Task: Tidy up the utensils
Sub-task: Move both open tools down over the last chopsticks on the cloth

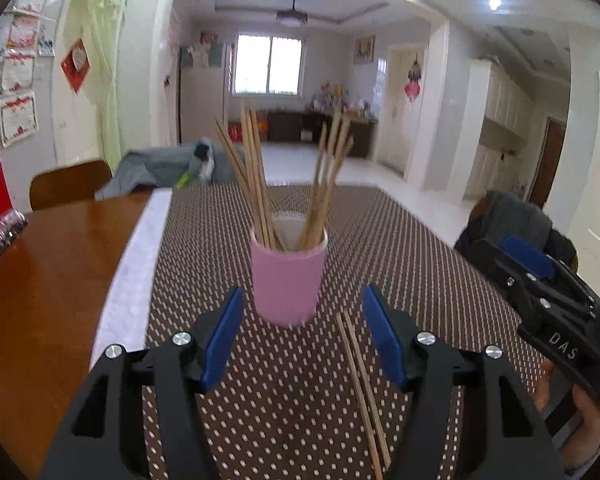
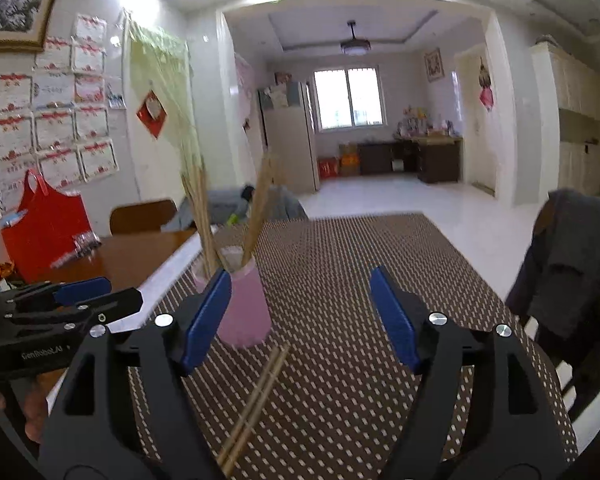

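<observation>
Left wrist view: the left hand-held gripper (image 1: 300,308) gapes empty at lower centre, a pink cup (image 1: 287,280) of chopsticks (image 1: 256,184) just beyond on the desk's mat (image 1: 400,240); two loose sticks (image 1: 362,392) lie lower right. Right wrist view: the right hand-held gripper (image 2: 300,292) is wide apart, empty, the sticks (image 2: 256,400) below it, the cup (image 2: 246,312) at centre left.

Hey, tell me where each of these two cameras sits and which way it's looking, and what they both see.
Left wrist: sits on the left gripper, facing the pink cup of chopsticks; open blue jaws show, right gripper at right.
Right wrist: sits on the right gripper, facing across the dotted mat; open jaws show, left gripper at left.
Shared: cup, mat, loose chopsticks lying on the mat, far window.
</observation>
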A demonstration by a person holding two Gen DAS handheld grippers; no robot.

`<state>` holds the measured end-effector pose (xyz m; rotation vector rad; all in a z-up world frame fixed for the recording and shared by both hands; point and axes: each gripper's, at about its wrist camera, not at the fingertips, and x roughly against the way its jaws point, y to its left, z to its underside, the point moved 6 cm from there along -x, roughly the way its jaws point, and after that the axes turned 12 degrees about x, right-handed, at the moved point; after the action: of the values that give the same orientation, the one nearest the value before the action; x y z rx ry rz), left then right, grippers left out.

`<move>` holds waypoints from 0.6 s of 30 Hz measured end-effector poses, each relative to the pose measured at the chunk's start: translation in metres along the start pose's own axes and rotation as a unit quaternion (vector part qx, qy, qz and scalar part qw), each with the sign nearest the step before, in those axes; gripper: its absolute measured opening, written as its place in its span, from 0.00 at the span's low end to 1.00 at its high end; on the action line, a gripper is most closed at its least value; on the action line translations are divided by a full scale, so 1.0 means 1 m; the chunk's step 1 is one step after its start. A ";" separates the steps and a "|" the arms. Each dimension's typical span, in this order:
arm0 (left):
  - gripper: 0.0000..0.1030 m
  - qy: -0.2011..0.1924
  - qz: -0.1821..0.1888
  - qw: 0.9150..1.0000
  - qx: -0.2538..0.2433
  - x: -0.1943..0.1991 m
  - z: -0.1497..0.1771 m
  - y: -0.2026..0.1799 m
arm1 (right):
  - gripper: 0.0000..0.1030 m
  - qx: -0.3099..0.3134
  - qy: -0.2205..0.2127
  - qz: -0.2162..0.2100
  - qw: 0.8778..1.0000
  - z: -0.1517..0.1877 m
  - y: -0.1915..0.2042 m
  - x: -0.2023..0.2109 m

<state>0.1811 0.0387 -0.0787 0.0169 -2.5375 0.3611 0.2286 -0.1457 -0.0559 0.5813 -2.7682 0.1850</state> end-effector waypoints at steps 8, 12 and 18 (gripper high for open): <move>0.60 0.129 -0.030 0.991 -0.032 -0.053 0.051 -0.005 | 0.73 -0.017 0.105 -0.006 0.994 0.051 -0.011 -0.027; 0.60 0.174 -0.033 0.983 -0.056 -0.072 0.073 -0.013 | 0.73 -0.031 0.135 -0.012 0.990 0.070 -0.013 -0.035; 0.60 0.213 -0.039 0.974 -0.070 -0.093 0.094 -0.017 | 0.73 -0.038 0.157 -0.020 0.987 0.089 -0.012 -0.041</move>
<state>0.2100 -0.0081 -0.1997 -0.0136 -2.1240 0.1344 0.2456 -0.1584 -0.1519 0.5375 -2.4461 0.1481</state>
